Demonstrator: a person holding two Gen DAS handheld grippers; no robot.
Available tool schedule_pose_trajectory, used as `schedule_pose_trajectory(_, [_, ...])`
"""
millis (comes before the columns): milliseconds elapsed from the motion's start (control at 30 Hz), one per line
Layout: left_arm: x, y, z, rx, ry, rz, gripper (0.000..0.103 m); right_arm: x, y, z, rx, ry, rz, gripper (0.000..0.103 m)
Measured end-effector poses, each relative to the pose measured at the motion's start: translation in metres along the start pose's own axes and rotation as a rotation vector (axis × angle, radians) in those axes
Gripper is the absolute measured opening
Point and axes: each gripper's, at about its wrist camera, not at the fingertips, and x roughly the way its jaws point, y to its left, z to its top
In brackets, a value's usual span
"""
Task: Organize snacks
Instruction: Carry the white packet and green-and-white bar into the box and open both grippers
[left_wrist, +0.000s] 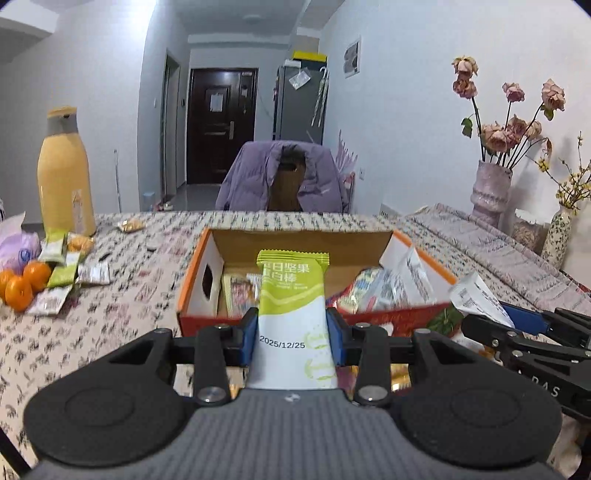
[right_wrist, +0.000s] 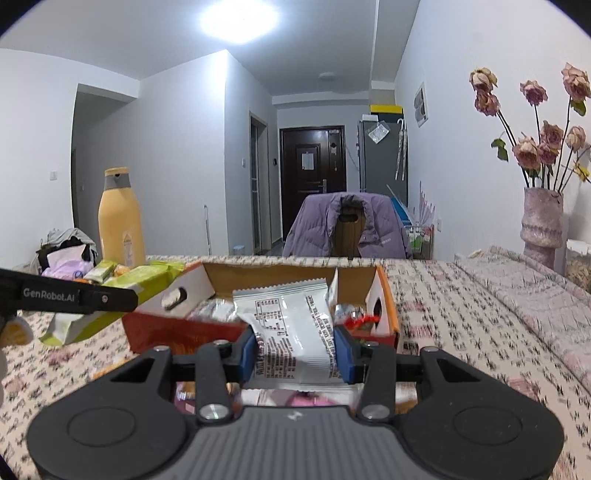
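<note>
My left gripper (left_wrist: 291, 334) is shut on a green and white snack bar (left_wrist: 291, 314), held upright just in front of the open orange cardboard box (left_wrist: 192, 273). The box holds several wrapped snacks (left_wrist: 373, 291). In the right wrist view my right gripper (right_wrist: 295, 350) is shut on a white printed snack packet (right_wrist: 291, 332), near the front wall of the same box (right_wrist: 166, 332). The left gripper's arm (right_wrist: 74, 297) shows there at the left with the green bar (right_wrist: 147, 284). The right gripper (left_wrist: 517, 321) shows at the right of the left wrist view with its white packet (left_wrist: 476, 295).
Loose snack packets (left_wrist: 70, 273) and oranges (left_wrist: 22, 284) lie at the left by a tall yellow bottle (left_wrist: 64, 173). Vases of dried flowers (left_wrist: 491, 192) stand at the right. A chair with a purple jacket (left_wrist: 284, 177) is behind the patterned table (left_wrist: 129, 314).
</note>
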Motion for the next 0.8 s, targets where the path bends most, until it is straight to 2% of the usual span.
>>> schedule_pose_trajectory(433, [0.034,0.0,0.054,0.027,-0.07,0.035,0.039,0.049,0.0,0.048,-0.039,-0.031,-0.015,0.042])
schedule_pose_trajectory(600, [0.057,0.005,0.067,0.006,-0.054,0.073,0.039,0.082,-0.005,0.063,-0.022,0.003,-0.019,0.042])
schedule_pose_trajectory(800, [0.086,0.015,0.075,-0.023,-0.019,0.093,0.039,0.12,-0.005,0.07,-0.033,0.083,-0.037,0.042])
